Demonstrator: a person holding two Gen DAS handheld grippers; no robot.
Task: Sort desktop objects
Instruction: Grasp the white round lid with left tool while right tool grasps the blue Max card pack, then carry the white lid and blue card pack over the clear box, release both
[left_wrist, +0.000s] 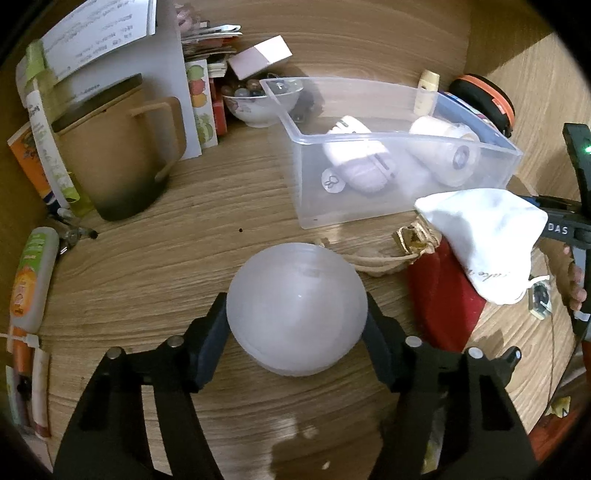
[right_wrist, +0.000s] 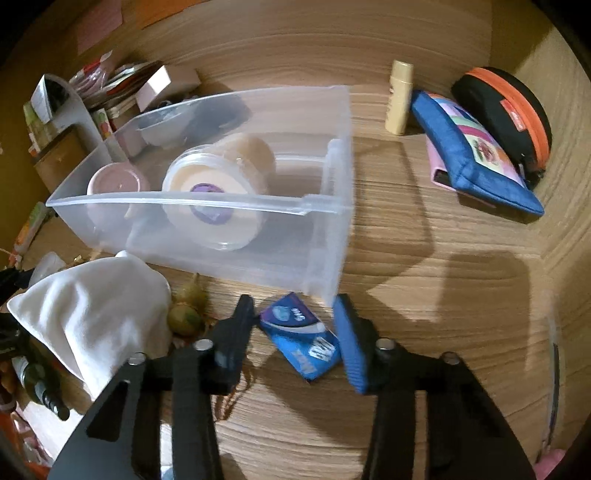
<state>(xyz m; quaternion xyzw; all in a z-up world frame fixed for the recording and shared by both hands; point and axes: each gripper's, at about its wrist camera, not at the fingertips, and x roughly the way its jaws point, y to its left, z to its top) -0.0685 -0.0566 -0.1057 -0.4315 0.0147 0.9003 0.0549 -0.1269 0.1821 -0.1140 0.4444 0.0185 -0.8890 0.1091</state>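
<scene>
Your left gripper (left_wrist: 297, 321) is pinching a frosted white ball (left_wrist: 297, 308), one pad pressed to each side, and the ball sits low over the wooden desktop (left_wrist: 221, 206) near its front edge. Beyond it, toward the back of the desktop, stands the clear plastic bin (left_wrist: 369, 206), which already holds a pale lilac cup (left_wrist: 360, 166) and a cream lidded cup (left_wrist: 448, 155), both lying on their sides. A tan mug (left_wrist: 114, 155) with a dark lid stands at the back left, with a small bowl of beads (left_wrist: 255, 107) just behind the bin's left corner. A white drawstring pouch (left_wrist: 484, 240) lies just beside the bin's front right corner, partly over something red. Your right gripper (right_wrist: 295, 336) has its fingers spread, one either side of a blue tissue packet (right_wrist: 301, 339) that lies on the desktop just in front of the bin (right_wrist: 325, 236); I can't tell whether the pads touch it. A blue zip pouch (right_wrist: 476, 158) and a black case with an orange zip (right_wrist: 506, 114) sit toward the back right corner, beside a cream tube (right_wrist: 399, 99).
</scene>
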